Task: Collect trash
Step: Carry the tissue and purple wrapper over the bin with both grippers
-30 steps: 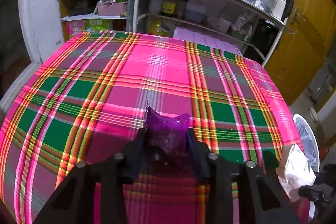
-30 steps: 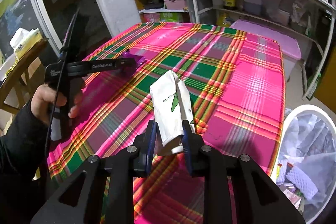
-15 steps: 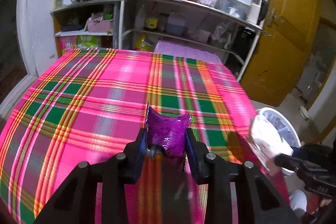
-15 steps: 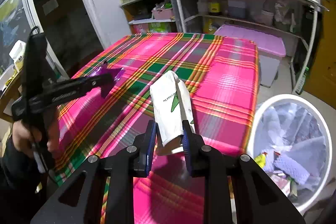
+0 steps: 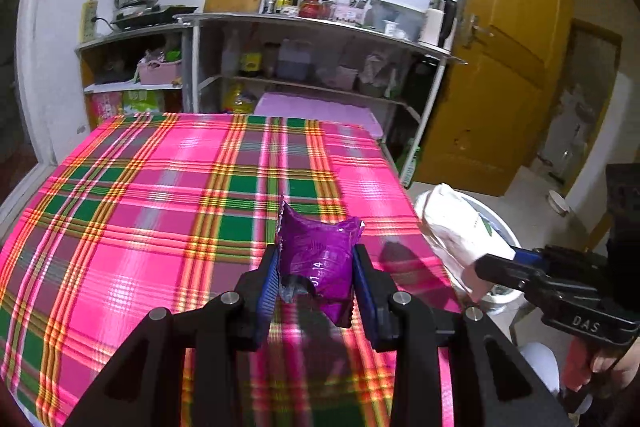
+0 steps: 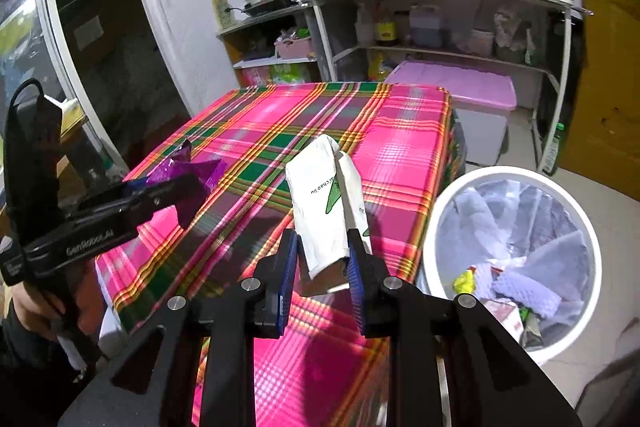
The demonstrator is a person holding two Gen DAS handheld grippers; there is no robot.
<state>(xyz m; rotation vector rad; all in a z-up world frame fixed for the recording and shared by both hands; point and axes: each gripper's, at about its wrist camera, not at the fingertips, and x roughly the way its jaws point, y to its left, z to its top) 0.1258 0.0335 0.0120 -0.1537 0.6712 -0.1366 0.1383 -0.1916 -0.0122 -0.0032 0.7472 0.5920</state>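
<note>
Two grippers each carry one piece of trash above the table's right edge; the left gripper (image 5: pixel 316 277) is clamped on a crumpled purple wrapper (image 5: pixel 318 259), glossy foil with pale printed digits, its lower end tucked out of sight between the blue ribbed pads; the right gripper (image 6: pixel 323 265) pinches a white paper pouch (image 6: pixel 326 205) with a green triangle and small dark lettering, too small to read, its bottom corner hidden behind the right pad; the pouch is creased lengthwise and stands tilted, held clear of the cloth; a plaid tablecloth (image 6: pixel 256 131), pink, green and yellow, is smeared by blur near both cameras; beside the table stands a round white trash bin (image 6: pixel 434 227), lined with clear plastic and holding crumpled scraps and white foam netting, its far side cut off in the left view by the pouch; a hand (image 6: pixel 28 311) on the left gripper's handle is mostly cropped; shelves (image 5: pixel 320 27) behind hold bottles and jars too blurred to identify.
</note>
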